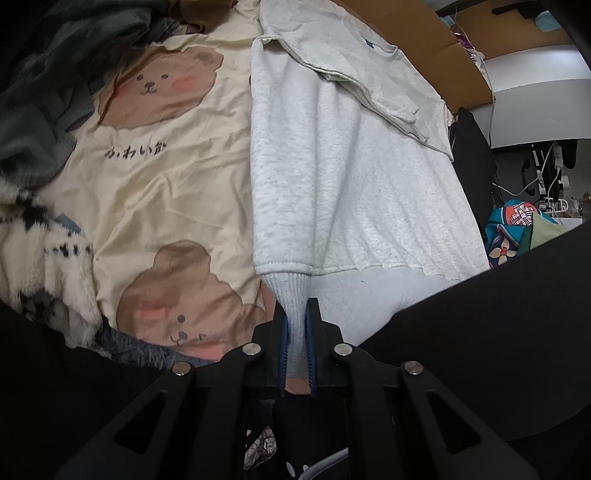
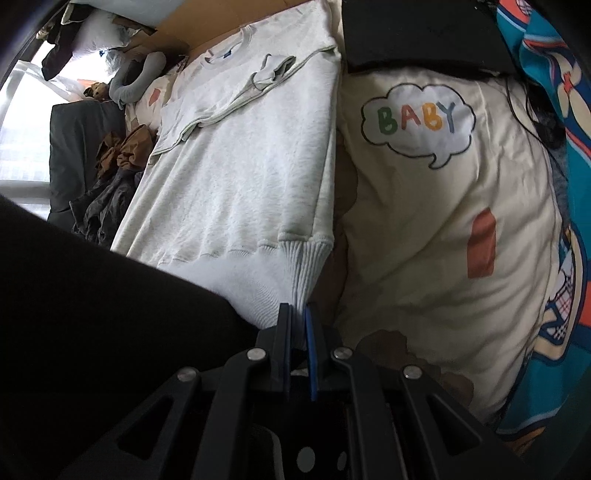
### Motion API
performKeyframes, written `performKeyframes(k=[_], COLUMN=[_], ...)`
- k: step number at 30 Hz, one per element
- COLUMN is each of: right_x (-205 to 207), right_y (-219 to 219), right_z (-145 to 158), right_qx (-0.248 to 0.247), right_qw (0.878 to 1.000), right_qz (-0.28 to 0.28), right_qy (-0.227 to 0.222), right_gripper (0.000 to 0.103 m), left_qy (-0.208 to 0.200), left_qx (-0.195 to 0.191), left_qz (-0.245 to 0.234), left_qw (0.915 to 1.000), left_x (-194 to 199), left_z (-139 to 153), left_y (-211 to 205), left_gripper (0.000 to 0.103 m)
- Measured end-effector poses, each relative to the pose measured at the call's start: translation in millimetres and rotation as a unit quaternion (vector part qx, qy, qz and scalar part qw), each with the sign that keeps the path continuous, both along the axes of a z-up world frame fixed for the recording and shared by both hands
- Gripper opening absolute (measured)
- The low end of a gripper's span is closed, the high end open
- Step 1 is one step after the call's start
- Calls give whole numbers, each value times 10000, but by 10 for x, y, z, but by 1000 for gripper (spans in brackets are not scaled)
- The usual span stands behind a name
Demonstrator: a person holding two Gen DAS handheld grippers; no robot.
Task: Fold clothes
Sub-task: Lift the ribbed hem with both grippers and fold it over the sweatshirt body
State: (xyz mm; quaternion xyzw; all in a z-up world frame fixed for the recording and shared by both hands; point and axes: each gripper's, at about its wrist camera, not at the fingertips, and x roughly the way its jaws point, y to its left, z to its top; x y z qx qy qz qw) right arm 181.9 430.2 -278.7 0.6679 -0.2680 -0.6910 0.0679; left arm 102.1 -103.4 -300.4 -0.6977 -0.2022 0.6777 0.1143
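A pale grey sweatshirt (image 1: 354, 177) lies lengthwise on a cream bear-print bedsheet (image 1: 166, 177), its neck at the far end and one sleeve folded across the chest. My left gripper (image 1: 296, 314) is shut on the ribbed hem at the near left corner, and the fabric rises taut into the jaws. In the right wrist view the same sweatshirt (image 2: 240, 155) stretches away, and my right gripper (image 2: 298, 314) is shut on the ribbed hem (image 2: 295, 269) at the near right corner. The hem between both grippers is lifted off the bed.
Dark and brown clothes (image 1: 44, 92) are piled at the far left of the bed. A cardboard box (image 1: 436, 44) and a black garment (image 1: 472, 158) stand to the right. A colourful patterned cloth (image 2: 546, 110) borders the sheet, with a black folded item (image 2: 413, 33) beyond.
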Motion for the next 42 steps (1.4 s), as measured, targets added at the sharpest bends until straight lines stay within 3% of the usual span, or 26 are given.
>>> performKeyframes(k=[7, 13, 22, 29, 42], right_x=[29, -271, -682, -954, -1403], right_y=[-15, 33, 102, 232, 364], right_z=[2, 259, 715, 988, 1287], right_qx=[-3, -19, 52, -23, -174], right_qw=[10000, 9992, 9951, 9879, 9816], right_qz=[-70, -147, -67, -144, -471], right_qy=[-45, 361, 985, 1546, 1842], right_gripper=[6, 6, 6, 6, 6], left_qy=[47, 433, 1004, 1227, 1557], left_qx=[168, 414, 537, 577, 848], left_qz=[209, 479, 549, 472, 466], left_qw=[9996, 9971, 9920, 9896, 9830], left_x=[12, -280, -660, -998, -1594], left_z=[152, 301, 737, 931, 1245], left_y=[-107, -44, 6, 20, -32], left_gripper=[7, 7, 7, 7, 7])
